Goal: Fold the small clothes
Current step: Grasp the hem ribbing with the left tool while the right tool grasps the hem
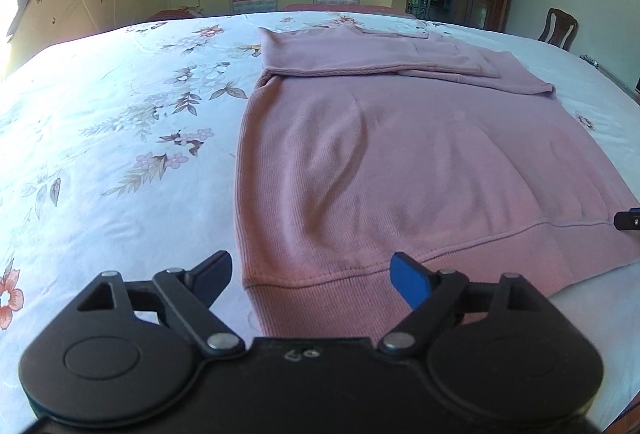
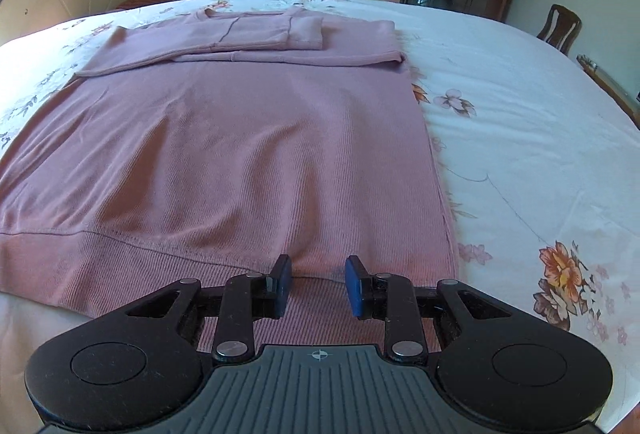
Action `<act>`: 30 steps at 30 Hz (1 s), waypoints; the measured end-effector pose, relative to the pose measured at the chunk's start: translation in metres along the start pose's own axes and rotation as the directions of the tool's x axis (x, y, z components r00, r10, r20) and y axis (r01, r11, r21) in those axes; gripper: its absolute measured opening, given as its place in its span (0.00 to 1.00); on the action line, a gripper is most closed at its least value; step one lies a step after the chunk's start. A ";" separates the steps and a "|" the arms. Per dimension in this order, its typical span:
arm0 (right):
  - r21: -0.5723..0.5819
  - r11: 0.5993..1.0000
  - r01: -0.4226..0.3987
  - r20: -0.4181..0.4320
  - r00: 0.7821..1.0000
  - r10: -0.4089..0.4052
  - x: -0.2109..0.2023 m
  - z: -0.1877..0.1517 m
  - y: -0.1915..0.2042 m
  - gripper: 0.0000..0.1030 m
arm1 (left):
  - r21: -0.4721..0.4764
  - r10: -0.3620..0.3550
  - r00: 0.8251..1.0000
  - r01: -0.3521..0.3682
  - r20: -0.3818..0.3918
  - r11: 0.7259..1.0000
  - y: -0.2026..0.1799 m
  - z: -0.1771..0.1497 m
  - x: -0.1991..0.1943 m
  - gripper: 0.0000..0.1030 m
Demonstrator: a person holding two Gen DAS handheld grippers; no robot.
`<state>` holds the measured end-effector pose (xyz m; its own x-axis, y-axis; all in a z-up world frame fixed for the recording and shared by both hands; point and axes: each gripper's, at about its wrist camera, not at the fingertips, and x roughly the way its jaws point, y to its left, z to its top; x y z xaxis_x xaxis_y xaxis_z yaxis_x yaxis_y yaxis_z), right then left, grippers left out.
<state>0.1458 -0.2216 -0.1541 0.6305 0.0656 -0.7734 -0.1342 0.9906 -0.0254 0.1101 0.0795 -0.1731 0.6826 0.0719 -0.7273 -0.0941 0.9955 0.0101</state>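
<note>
Sweatshirt (image 2: 224, 138) on floral bedsheet (image 2: 520, 114), chair (image 2: 560, 26) beyond

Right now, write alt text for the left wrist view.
A pink sweater, sleeves folded across its chest, lies flat on a floral bedsheet. The open left tongs hover at its ribbed hem, holding nothing. A wardrobe and wooden door stand behind.

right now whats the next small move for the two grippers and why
Probably ease both down onto the ribbed hem: the sweater's sleeves are already folded in, and the left gripper and right gripper hang open over the near corners.
</note>
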 end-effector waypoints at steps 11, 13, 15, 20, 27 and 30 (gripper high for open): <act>0.109 0.993 0.045 0.006 0.999 -0.046 -0.015 -0.023 -0.029 0.64 | -0.107 -0.078 0.995 0.071 -0.067 0.992 0.023 -0.021 0.001 0.69; 0.147 0.988 0.043 0.000 0.999 -0.044 -0.015 -0.026 -0.036 0.64 | -0.105 -0.094 0.993 0.086 -0.073 0.991 0.023 -0.020 0.001 0.68; 0.187 0.982 0.031 -0.012 0.999 -0.029 -0.014 -0.027 -0.042 0.63 | -0.112 -0.113 0.991 0.105 -0.071 0.988 0.023 -0.020 0.002 0.58; 0.215 0.977 0.000 -0.019 1.000 0.005 -0.013 -0.027 -0.048 0.41 | -0.141 -0.162 0.984 0.150 -0.080 0.979 0.022 -0.017 0.003 0.25; 0.263 0.963 -0.055 -0.036 0.997 0.067 -0.016 -0.022 -0.061 0.10 | -0.149 -0.229 0.970 0.214 -0.087 0.965 0.021 -0.008 0.004 0.09; 0.277 0.956 -0.091 -0.013 0.995 0.099 -0.024 -0.015 -0.063 0.09 | -0.140 -0.249 0.967 0.239 -0.054 0.961 0.022 0.002 -0.003 0.08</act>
<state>0.1276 -0.2877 -0.1435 0.6038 0.1616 -0.7806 0.0260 0.9747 0.2219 0.1076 0.1015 -0.1691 0.6440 -0.1815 -0.7432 -0.0283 0.9651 -0.2602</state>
